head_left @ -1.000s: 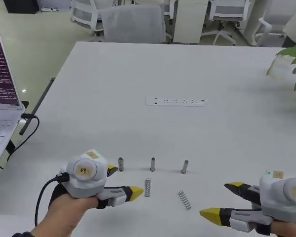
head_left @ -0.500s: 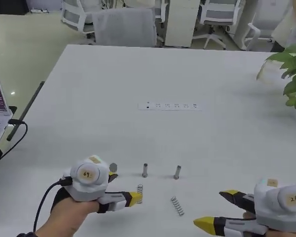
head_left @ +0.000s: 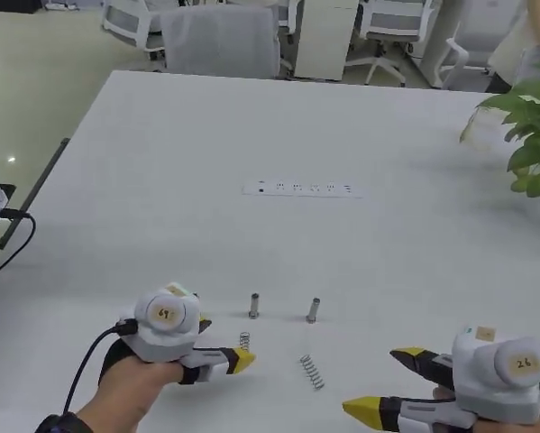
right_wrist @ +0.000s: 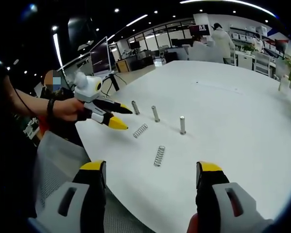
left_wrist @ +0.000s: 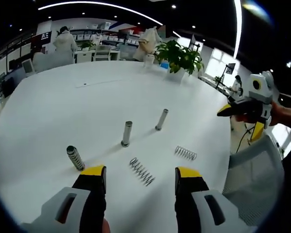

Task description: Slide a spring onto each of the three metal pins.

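1. The left tongs (left_wrist: 139, 172) are standing released, jaws apart and gripping nothing, just on the near side of a loose spring (left_wrist: 141, 171) lying on the table (head_left: 251, 135).
2. The right tongs (right_wrist: 151, 167) are standing released and empty, well to the right.
3. A second loose spring (head_left: 311, 371) is lying between the two tongs.
4. The left pin (left_wrist: 75, 157) is carrying a spring; the middle pin (head_left: 254, 306) and right pin (head_left: 313, 310) are standing bare and upright just beyond the loose springs.
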The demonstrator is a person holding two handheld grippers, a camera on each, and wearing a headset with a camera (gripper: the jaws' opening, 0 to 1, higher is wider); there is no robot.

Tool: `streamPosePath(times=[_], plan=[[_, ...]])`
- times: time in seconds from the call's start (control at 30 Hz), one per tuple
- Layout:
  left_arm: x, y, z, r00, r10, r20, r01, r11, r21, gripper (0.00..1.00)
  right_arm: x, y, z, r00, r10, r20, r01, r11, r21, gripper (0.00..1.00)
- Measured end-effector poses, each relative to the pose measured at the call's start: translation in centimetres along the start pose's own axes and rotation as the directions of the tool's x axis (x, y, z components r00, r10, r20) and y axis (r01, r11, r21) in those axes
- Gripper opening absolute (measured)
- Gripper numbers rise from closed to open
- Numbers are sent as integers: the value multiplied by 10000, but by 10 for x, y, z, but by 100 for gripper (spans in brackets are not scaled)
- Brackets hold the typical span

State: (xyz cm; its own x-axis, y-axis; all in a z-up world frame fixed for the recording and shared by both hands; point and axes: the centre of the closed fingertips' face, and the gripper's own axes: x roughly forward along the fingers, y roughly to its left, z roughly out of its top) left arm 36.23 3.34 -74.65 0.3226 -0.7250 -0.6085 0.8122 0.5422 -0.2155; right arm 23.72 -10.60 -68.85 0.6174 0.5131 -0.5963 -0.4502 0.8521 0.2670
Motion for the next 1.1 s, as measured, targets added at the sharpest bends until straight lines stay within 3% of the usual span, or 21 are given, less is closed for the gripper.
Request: streamPosePath(times=[0.37, 0.73, 0.9, 1.03, 1.1], plan=[[25, -1, -9, 9989, 38, -460, -39, 10000, -40, 50, -4, 2, 0, 10000, 5, -12, -5, 10000, 1, 74], [36, -2, -20, 9968, 300, -739, -320, 9992, -254, 45, -5, 4, -5, 10000, 37, -32, -37, 10000, 21, 74], [39, 0, -21, 9957, 515, -771, -519, 9986, -38, 37, -5, 3, -5, 10000, 44, -37, -44, 10000, 34, 74], [36, 2, -23, 9935, 696, -896, -687, 9976, 127, 22, -5, 0, -3, 10000, 38, 0, -38, 10000, 48, 74], [35, 3, -24, 9929, 793, -891, -771, 9967, 271, 21, -5, 0, -2, 10000, 34, -3, -34, 10000, 50, 74]])
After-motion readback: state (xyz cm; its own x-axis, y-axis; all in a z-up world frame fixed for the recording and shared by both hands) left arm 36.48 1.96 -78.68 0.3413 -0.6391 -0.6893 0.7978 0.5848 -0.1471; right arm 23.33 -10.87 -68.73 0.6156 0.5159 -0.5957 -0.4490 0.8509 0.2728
